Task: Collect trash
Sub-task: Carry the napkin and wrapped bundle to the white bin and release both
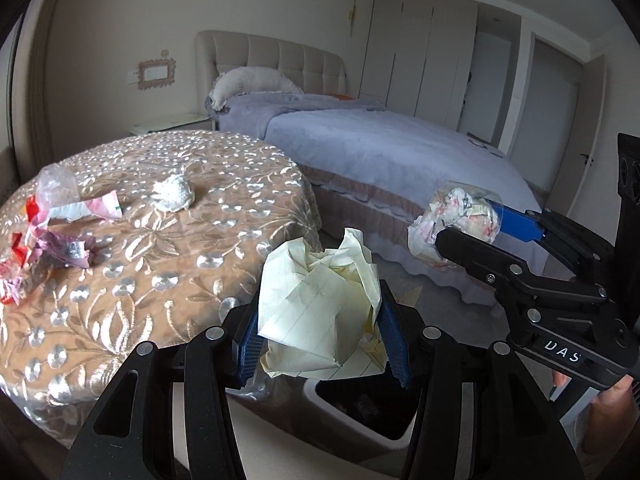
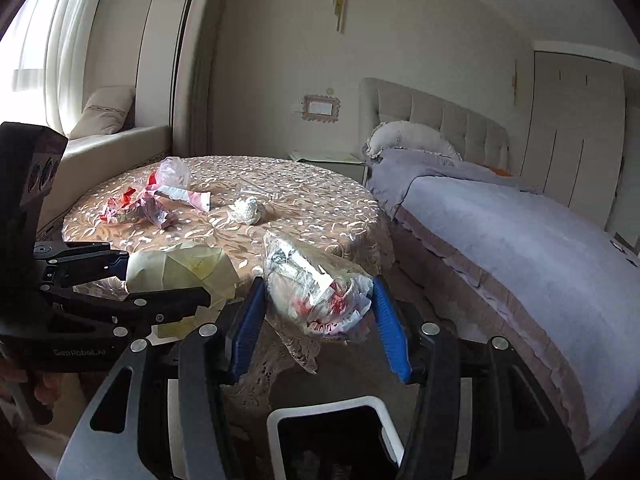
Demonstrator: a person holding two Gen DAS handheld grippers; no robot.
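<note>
Left wrist view shows the left tongs squeezing a ball of yellow paper, right over the white bin. Right tongs squeeze a clear bag of scraps above that bin. More wrappers lie far ahead on the round table

both wrist views toward table, bed

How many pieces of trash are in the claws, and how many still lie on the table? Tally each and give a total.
Held in claws: 2, the yellow paper wad in the left claw, the plastic bag of scraps in the right claw.
Lying on the table: 3, the white crumpled ball, the clear bag, the red and pink wrapper heap.
Total: 5
</note>
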